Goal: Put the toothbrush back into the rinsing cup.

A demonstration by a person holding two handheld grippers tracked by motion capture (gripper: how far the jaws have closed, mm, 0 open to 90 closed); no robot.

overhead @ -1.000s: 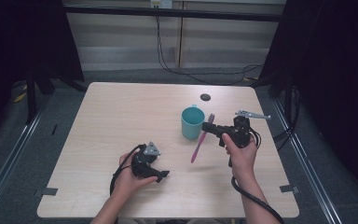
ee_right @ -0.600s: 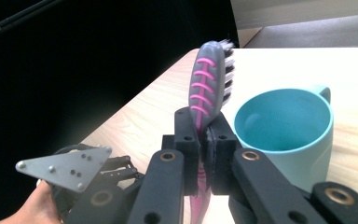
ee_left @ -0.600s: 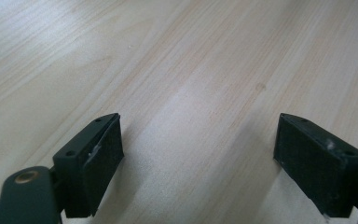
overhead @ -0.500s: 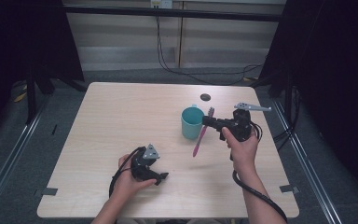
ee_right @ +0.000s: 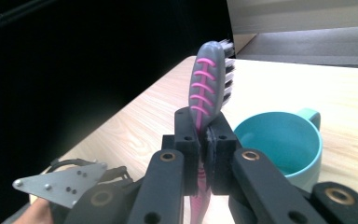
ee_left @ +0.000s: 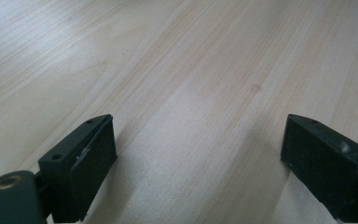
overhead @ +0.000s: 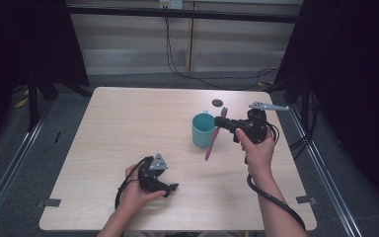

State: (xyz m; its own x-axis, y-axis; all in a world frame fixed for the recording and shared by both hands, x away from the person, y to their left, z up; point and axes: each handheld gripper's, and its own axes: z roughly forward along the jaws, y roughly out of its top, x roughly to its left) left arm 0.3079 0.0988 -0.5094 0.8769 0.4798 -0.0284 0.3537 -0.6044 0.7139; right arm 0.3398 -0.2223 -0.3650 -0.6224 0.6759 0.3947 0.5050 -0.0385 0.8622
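Light wooden table (overhead: pixel 128 128), rectangular, bare over most of its top. Landmark: teal mug (overhead: pixel 202 129), upright, right of table centre, handle toward the far edge.

Right gripper (overhead: pixel 220 122) held above the table just right of the mug, jaws clenched on a pink-and-grey toothbrush (overhead: pixel 212 143) near its head. Brush hangs close to vertical, bristle end up, pink handle pointing down beside the mug's right wall.

Left gripper (overhead: pixel 170 187) rests low at the near-left of the mug, well apart from it; jaws spread wide, nothing between them.

Small dark disc (overhead: pixel 218 102) beyond the mug.
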